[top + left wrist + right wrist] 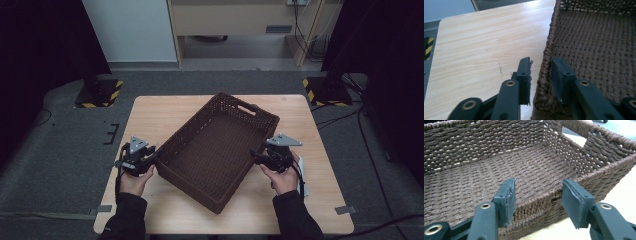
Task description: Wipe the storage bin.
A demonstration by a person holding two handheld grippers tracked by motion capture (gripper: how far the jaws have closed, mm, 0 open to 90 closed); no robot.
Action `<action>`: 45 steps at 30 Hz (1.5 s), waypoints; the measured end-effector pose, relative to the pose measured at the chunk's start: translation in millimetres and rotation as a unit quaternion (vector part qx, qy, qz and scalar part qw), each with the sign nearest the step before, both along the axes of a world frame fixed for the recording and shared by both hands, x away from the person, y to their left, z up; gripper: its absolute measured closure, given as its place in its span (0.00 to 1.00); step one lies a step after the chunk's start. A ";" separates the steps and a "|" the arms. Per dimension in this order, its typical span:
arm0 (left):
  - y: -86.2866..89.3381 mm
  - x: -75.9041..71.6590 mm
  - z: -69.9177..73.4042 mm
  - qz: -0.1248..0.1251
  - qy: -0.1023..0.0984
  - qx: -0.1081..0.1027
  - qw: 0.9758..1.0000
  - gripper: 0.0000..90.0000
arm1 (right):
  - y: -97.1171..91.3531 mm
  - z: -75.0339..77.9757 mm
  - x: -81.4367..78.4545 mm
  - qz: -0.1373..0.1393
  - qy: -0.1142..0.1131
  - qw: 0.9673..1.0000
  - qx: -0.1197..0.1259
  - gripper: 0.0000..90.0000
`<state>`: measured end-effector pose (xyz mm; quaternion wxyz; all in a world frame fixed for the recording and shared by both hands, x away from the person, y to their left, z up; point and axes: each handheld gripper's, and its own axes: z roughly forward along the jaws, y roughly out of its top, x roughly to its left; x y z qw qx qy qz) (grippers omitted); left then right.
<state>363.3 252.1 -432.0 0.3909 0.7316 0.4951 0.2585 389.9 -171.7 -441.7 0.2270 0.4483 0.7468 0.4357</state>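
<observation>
Brown wicker basket (220,150): mid-bench (150,115), set askew, handle end toward 1 o'clock. Left tongs (156,156) at its 9 o'clock rim, jaws straddling the wall, slightly parted, pads clear. Right tongs (256,156) at its 3 o'clock rim, jaws wide apart astride the wall.

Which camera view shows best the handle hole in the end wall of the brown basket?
The right gripper view: the handle hole is near and large, with light table visible through it. The high view shows it small, at the far end of the basket. The left gripper view shows a side wall and woven floor instead.
</observation>
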 end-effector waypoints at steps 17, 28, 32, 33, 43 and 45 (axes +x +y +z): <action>7.8 12.8 -1.4 0.021 0.002 0.005 1.000 0.82 | -2.8 5.9 -3.5 -0.016 -0.002 1.000 -0.008 0.49; 6.2 -15.3 9.4 0.013 -0.011 -0.009 1.000 0.70 | -4.0 2.8 -3.6 -0.012 0.009 1.000 0.010 0.55; 1.4 -17.5 6.0 0.017 -0.008 -0.010 1.000 0.69 | -2.6 3.3 -5.7 -0.013 0.009 1.000 0.010 0.57; 1.0 -17.2 6.0 0.017 -0.008 -0.009 1.000 0.69 | -1.9 3.8 -6.6 -0.013 0.009 1.000 0.006 0.57; 4.2 -1.2 3.4 0.031 -0.015 0.009 0.999 0.72 | -2.1 8.1 -5.3 -0.003 -0.005 1.000 0.000 0.45; 4.7 0.6 3.3 0.030 -0.018 0.007 0.999 0.72 | -2.3 5.5 -4.2 -0.004 -0.004 1.000 -0.008 0.45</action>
